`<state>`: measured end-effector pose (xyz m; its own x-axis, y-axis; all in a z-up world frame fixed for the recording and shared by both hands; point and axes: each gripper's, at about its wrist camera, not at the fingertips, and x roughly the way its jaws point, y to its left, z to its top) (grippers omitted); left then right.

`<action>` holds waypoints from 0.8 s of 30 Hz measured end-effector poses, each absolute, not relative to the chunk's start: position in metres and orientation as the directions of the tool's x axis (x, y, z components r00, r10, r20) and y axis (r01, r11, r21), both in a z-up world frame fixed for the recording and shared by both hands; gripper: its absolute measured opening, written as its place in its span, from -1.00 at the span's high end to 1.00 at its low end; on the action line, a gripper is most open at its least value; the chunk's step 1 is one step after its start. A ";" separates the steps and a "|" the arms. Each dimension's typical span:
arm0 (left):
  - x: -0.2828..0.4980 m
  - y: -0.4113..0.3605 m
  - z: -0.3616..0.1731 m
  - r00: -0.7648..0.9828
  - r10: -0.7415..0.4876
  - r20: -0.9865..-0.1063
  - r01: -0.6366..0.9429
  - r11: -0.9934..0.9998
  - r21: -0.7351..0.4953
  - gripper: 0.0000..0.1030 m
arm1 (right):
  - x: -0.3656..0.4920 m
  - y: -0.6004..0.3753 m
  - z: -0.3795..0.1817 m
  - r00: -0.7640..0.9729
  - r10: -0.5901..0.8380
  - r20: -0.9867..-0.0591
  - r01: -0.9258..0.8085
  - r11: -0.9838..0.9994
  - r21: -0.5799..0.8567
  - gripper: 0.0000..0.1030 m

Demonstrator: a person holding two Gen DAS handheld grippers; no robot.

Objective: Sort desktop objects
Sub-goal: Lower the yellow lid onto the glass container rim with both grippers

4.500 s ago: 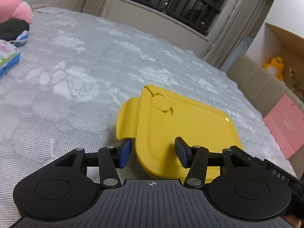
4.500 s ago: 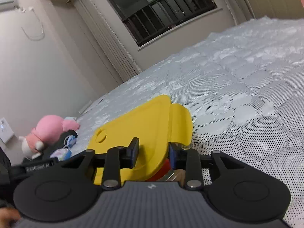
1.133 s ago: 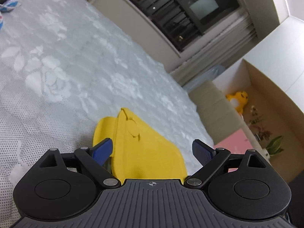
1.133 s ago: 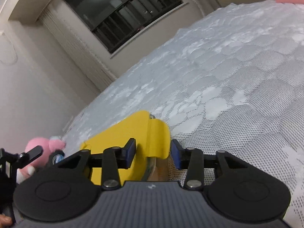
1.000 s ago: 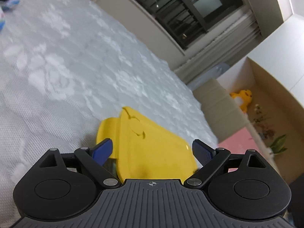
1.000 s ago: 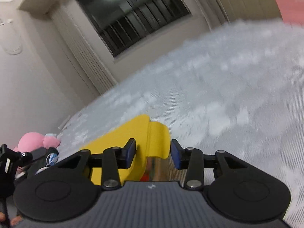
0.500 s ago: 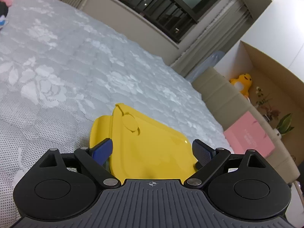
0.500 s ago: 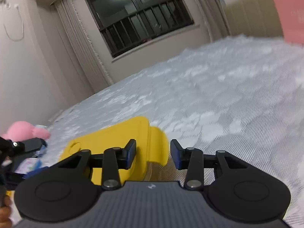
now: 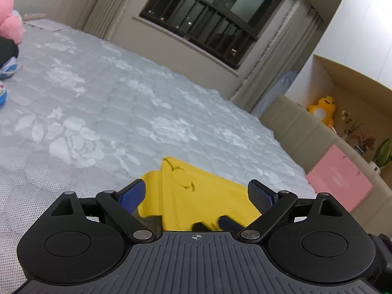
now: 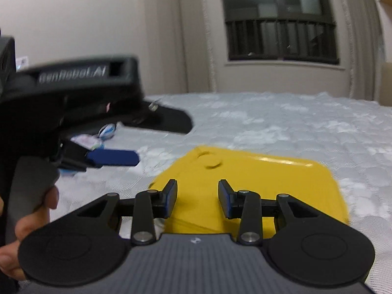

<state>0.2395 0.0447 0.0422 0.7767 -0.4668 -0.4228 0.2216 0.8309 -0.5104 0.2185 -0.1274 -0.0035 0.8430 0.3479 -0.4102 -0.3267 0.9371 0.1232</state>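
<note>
The yellow lid (image 10: 257, 178) lies just beyond the right claw (image 10: 197, 199).

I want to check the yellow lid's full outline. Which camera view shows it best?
The right wrist view: the yellow lid shows nearly whole there, though blurred. The left wrist view shows only its near end, cropped behind that gripper's body.

Legible text: "GenRobot.AI", in pale raised letters, slightly blurred, along the side of the left gripper's (image 10: 111, 158) black housing, seen from the right wrist view; lettering on the pink box (image 9: 339, 183) is too small to read.
</note>
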 end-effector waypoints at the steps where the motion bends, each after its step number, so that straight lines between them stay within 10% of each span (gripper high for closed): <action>1: 0.241 0.045 0.042 0.776 -0.464 -0.426 0.217 0.832 -0.510 -0.82 | 0.220 -0.126 -0.005 0.838 0.350 -0.420 -0.332 0.936 0.117 0.20; 12: 0.238 0.038 0.042 0.767 -0.466 -0.441 0.230 0.842 -0.489 -0.82 | 0.224 -0.128 -0.007 0.829 0.294 -0.475 -0.340 0.940 -0.011 0.19; 24: 0.240 0.030 0.037 0.755 -0.466 -0.462 0.237 0.850 -0.470 -0.82 | 0.213 -0.217 -0.003 0.888 0.153 -0.433 -0.057 0.972 0.228 0.16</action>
<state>0.2396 0.0302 0.0372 0.7545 -0.4660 -0.4621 0.2370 0.8501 -0.4703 0.2129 -0.2172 -0.0027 0.8884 0.1534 -0.4326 -0.0566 0.9719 0.2283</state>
